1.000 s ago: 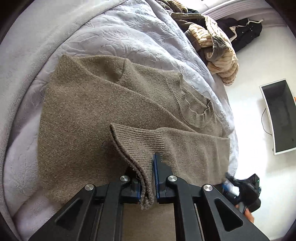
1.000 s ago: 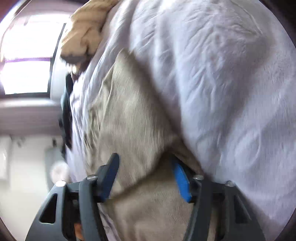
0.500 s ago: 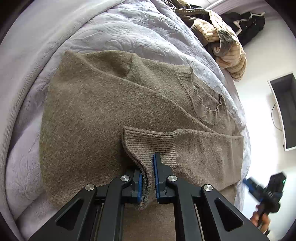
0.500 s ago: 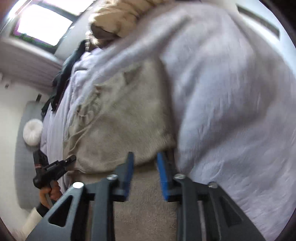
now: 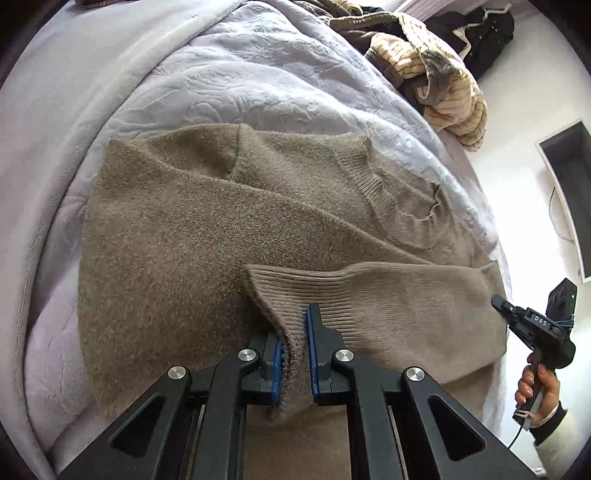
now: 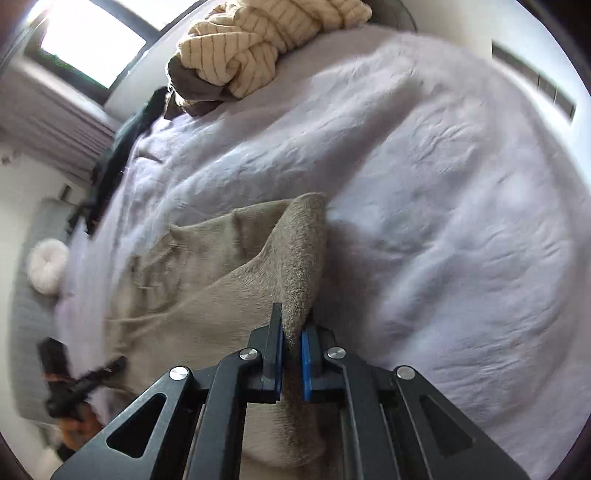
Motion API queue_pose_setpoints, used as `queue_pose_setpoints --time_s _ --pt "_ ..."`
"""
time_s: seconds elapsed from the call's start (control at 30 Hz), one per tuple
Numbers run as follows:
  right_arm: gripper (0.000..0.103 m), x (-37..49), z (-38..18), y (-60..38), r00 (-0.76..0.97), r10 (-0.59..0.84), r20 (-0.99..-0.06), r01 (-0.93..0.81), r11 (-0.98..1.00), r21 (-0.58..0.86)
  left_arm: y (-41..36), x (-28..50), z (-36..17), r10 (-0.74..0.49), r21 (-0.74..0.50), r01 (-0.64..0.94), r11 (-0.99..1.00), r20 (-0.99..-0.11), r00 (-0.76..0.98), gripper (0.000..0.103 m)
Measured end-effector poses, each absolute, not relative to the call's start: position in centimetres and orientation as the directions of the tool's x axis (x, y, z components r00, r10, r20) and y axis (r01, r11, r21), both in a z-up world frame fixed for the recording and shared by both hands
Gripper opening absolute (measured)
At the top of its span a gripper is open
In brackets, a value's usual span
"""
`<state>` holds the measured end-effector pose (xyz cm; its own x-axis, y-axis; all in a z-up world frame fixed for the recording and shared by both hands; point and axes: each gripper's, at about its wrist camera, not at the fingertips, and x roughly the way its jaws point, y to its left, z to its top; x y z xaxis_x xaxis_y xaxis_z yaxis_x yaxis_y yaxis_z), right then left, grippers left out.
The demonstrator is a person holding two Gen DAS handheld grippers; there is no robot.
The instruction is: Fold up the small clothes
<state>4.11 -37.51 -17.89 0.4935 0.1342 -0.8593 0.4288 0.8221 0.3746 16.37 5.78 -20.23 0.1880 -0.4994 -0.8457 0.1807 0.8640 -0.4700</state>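
A taupe knit sweater [image 5: 184, 258] lies spread on a pale lilac bedspread [image 5: 240, 74]. Its ribbed sleeve cuff [image 5: 295, 291] is folded across the body. My left gripper [image 5: 294, 350] is shut on the edge of that cuff. In the right wrist view the same sweater [image 6: 207, 295] shows, with one edge lifted into a ridge. My right gripper [image 6: 291, 354] is shut on that lifted sweater edge [image 6: 301, 266]. The right gripper also shows in the left wrist view [image 5: 535, 328], held in a hand off the bed's right side.
A heap of cream striped and brown clothes [image 5: 436, 70] lies at the far end of the bed, also in the right wrist view [image 6: 258, 40]. A dark garment [image 5: 487, 33] hangs beyond it. A dark screen [image 5: 569, 184] is at the right. A white round cushion [image 6: 48, 266] lies on the floor.
My right gripper has closed from open onto the sweater's edge and lifted it. My left gripper stays shut on the cuff, which has shifted slightly further across the sweater body.
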Motion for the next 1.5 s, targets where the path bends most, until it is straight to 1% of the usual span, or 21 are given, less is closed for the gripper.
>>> queue_pose_setpoints --time_s 0.1,0.17,0.23,0.27,0.37,0.43,0.47,0.5,0.63,0.7,0.8,0.93,1.0,1.03,1.1,1.17,1.23,1.3,1.33,1.4,1.5 --pt "0.008 3.3 -20.3 -39.1 0.474 0.148 -0.868 0.476 0.786 0.394 5.4 16.3 -20.7 -0.472 -0.436 0.197 0.878 -0.857 0.206 0.012" --pt "0.008 3.1 -20.0 -38.7 0.481 0.132 -0.866 0.479 0.788 0.386 5.5 16.1 -20.5 -0.453 -0.411 0.215 0.886 -0.865 0.215 0.012" --pt "0.011 2.7 -19.3 -38.4 0.472 0.121 -0.873 0.472 0.801 0.367 5.9 15.8 -20.0 -0.428 -0.377 0.238 0.895 -0.877 0.220 0.012" --pt "0.013 2.7 -19.0 -38.2 0.468 0.115 -0.876 0.469 0.808 0.356 6.2 15.6 -19.9 -0.427 -0.376 0.239 0.895 -0.878 0.218 0.012" --pt "0.013 1.5 -18.2 -38.1 0.471 0.120 -0.874 0.471 0.803 0.364 7.0 14.8 -19.8 -0.441 -0.392 0.245 0.887 -0.875 0.199 0.012" --pt "0.014 0.7 -18.1 -38.2 0.473 0.140 -0.870 0.479 0.788 0.387 7.3 14.6 -19.6 -0.478 -0.434 0.231 0.871 -0.858 0.187 0.010" --pt "0.014 0.4 -18.2 -38.1 0.469 0.142 -0.872 0.483 0.785 0.388 7.4 14.5 -19.3 -0.495 -0.451 0.230 0.862 -0.847 0.192 0.005" --pt "0.014 0.3 -18.3 -38.0 0.466 0.142 -0.873 0.484 0.785 0.386 7.3 14.4 -19.0 -0.496 -0.449 0.237 0.862 -0.845 0.201 0.005" --pt "0.015 0.1 -19.1 -37.8 0.454 0.135 -0.881 0.489 0.788 0.373 6.2 13.1 -19.1 -0.382 -0.306 0.314 0.899 -0.898 0.219 0.005" --pt "0.015 0.0 -19.2 -37.8 0.455 0.134 -0.880 0.498 0.781 0.376 6.6 12.4 -19.5 -0.383 -0.311 0.314 0.897 -0.901 0.201 0.005" --pt "0.015 0.0 -18.8 -37.3 0.456 0.132 -0.880 0.484 0.793 0.369 7.2 12.0 -18.5 -0.388 -0.313 0.306 0.899 -0.893 0.228 0.005" --pt "0.015 0.2 -18.6 -36.6 0.436 0.114 -0.893 0.462 0.823 0.331 7.0 12.9 -19.7 -0.309 -0.248 0.271 0.930 -0.927 0.214 0.006" --pt "0.015 0.0 -18.2 -36.4 0.437 0.104 -0.894 0.471 0.820 0.325 7.2 13.1 -19.5 -0.300 -0.242 0.264 0.934 -0.930 0.211 0.007" --pt "0.015 -0.2 -17.9 -36.3 0.437 0.097 -0.894 0.471 0.822 0.320 7.4 13.1 -19.1 -0.271 -0.214 0.250 0.944 -0.936 0.223 0.012" --pt "0.015 -0.7 -17.1 -36.1 0.439 0.087 -0.894 0.468 0.828 0.311 7.8 13.0 -18.2 -0.188 -0.128 0.222 0.967 -0.944 0.272 0.026" --pt "0.015 -1.4 -16.4 -36.1 0.449 0.087 -0.889 0.469 0.824 0.318 8.8 12.8 -17.0 -0.161 -0.104 0.191 0.976 -0.937 0.311 0.067" --pt "0.015 -2.1 -15.8 -36.2 0.464 0.106 -0.879 0.471 0.811 0.346 9.4 12.4 -15.5 -0.169 -0.108 0.187 0.976 -0.921 0.351 0.068" --pt "0.016 -2.4 -15.6 -35.9 0.465 0.130 -0.876 0.466 0.805 0.367 9.3 12.3 -14.7 -0.187 -0.119 0.205 0.971 -0.915 0.356 0.068" --pt "0.019 -2.5 -15.6 -35.7 0.462 0.143 -0.875 0.462 0.803 0.375 9.1 12.2 -14.4 -0.204 -0.133 0.215 0.968 -0.911 0.358 0.068" --pt "0.022 -2.5 -15.8 -35.3 0.457 0.151 -0.877 0.460 0.803 0.378 7.9 12.4 -14.1 -0.234 -0.155 0.239 0.959 -0.906 0.353 0.068" --pt "0.022 -2.2 -16.0 -34.3 0.457 0.143 -0.878 0.442 0.820 0.364 5.5 12.8 -15.3 -0.202 -0.114 0.257 0.960 -0.915 0.349 0.068"
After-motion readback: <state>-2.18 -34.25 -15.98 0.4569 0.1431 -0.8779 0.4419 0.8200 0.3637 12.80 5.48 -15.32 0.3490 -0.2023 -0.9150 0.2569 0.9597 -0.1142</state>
